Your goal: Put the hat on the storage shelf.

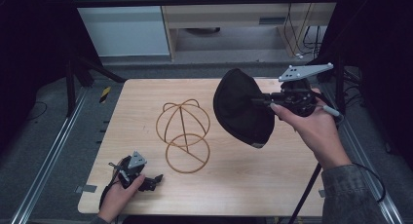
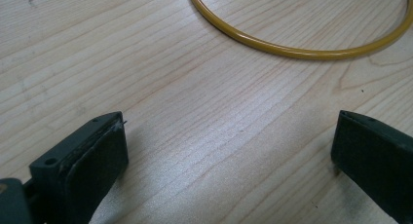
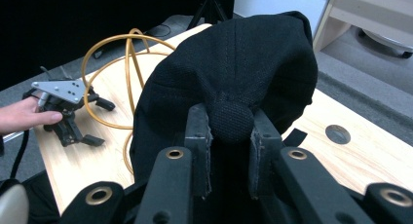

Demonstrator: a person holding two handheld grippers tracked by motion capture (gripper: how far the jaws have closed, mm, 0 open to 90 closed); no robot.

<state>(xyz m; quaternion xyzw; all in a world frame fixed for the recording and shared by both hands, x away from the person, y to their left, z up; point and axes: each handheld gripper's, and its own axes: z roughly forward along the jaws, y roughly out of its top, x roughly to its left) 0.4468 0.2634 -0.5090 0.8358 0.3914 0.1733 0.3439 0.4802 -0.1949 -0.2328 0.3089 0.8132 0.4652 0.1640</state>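
High view: right tongs (image 1: 257, 101) clamp black cap (image 1: 241, 107), lifted above table (image 1: 243, 180) right of gold wire stand (image 1: 183, 135). Left tongs (image 1: 155, 179) open, resting near-left on table.

Wire stand (image 1: 183, 136) blocks mid-table (image 1: 253, 175); edges open.

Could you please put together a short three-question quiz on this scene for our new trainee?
1. True or false: the black cap lies flat on the table.
2. Which gripper has open jaws: A left, B right?
3. Fill in: the left gripper rests near the base ring of the gold wire ____.

Key: 1 false, the right gripper holds it up by its top button; 2 A; 3 stand.
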